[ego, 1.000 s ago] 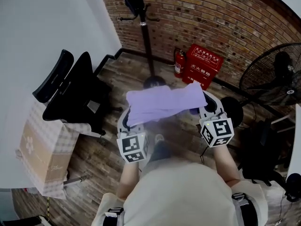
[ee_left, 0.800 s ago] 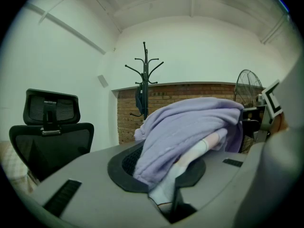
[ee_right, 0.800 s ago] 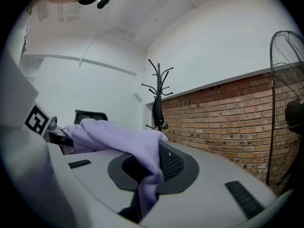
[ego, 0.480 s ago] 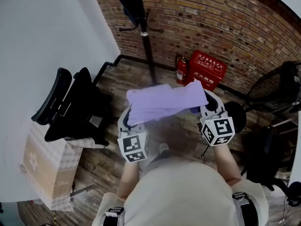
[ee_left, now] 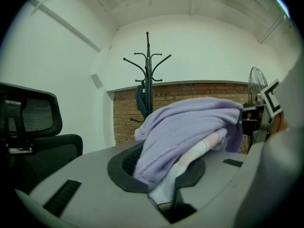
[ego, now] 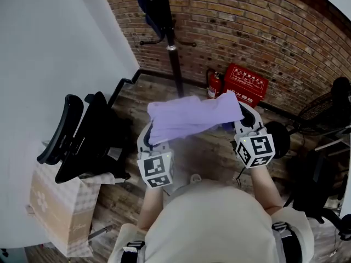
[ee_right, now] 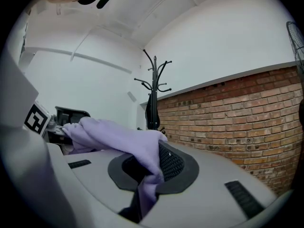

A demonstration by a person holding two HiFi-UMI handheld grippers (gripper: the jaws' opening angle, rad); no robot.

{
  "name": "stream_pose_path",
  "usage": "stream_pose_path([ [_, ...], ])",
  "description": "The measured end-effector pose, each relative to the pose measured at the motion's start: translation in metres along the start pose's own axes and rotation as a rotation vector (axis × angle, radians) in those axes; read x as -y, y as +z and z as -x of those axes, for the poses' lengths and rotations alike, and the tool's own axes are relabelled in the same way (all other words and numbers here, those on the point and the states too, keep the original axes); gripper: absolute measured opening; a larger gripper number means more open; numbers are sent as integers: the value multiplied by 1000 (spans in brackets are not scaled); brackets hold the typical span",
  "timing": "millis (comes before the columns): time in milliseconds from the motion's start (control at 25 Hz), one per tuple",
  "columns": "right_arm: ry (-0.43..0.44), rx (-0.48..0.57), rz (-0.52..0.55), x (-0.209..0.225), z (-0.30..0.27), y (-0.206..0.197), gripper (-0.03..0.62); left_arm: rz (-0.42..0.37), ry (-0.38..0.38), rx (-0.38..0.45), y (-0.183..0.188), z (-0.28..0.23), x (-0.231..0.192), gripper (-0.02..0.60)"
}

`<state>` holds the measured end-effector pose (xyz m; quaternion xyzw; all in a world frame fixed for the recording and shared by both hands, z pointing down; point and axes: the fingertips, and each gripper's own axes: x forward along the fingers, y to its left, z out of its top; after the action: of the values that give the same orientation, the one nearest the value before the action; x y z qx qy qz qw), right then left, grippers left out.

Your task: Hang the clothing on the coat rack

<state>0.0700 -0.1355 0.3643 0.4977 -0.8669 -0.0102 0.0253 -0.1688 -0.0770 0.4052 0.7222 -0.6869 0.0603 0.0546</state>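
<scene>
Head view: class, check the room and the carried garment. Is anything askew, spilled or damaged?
Nothing stands out. The purple garment is bunched between the left gripper and the right gripper, whose jaws grip it. The coat rack stands upright.

Both of the person's arms reach forward from the torso, roughly parallel and well apart. The left forearm [ego: 149, 204] and right forearm [ego: 264, 186] each end in a hand-held gripper. The left gripper [ego: 147, 140] and right gripper [ego: 244, 123] point ahead, close to level and at about the same height. The left marker cube [ego: 155, 170] and right marker cube [ego: 255, 150] face up toward the head. Each gripper's jaws are clamped on one end of the lilac garment [ego: 192, 118], with cloth pinched between them.
</scene>
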Motion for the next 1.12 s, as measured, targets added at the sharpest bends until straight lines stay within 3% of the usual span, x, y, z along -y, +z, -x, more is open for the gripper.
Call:
stream_pose_path([
  [600, -35, 38, 26, 15, -48, 16, 20, -26, -39, 7, 15, -52, -15, 78],
  [1120, -8, 97, 41, 65, -127, 40, 20, -48, -24, 17, 36, -127, -11, 78],
])
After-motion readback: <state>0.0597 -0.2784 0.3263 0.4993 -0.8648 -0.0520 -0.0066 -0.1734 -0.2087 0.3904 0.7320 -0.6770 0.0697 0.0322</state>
